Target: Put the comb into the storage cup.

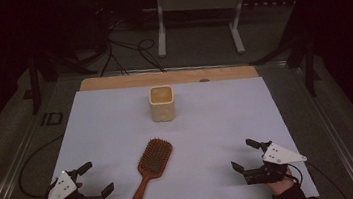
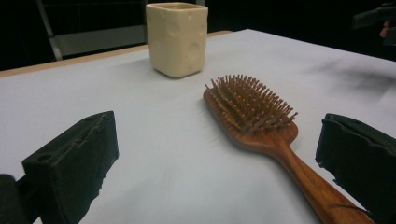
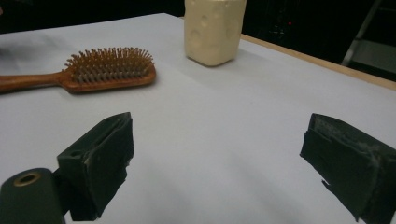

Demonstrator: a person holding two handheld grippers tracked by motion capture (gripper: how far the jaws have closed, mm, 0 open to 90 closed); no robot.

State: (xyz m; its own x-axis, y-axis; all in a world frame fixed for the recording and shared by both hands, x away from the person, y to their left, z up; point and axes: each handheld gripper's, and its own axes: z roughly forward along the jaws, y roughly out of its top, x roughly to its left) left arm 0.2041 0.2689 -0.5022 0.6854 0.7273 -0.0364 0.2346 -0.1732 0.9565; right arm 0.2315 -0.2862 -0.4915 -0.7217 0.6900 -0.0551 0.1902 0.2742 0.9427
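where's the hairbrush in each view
High view: hairbrush lies low centre on the white sheet, handle toward the near edge, nearer the left gripper.
Left gripper view: right of centre, handle running to the bottom right corner.
Right gripper view: upper left, handle off the left edge.
Shared landmark: the cream cup stands beyond the bristle end.

One wooden hairbrush [image 1: 151, 170], one cream cup [image 1: 162, 102], two grippers.

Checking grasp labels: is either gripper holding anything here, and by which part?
Nothing is held. The left gripper and right gripper are both open; the hairbrush lies untouched.
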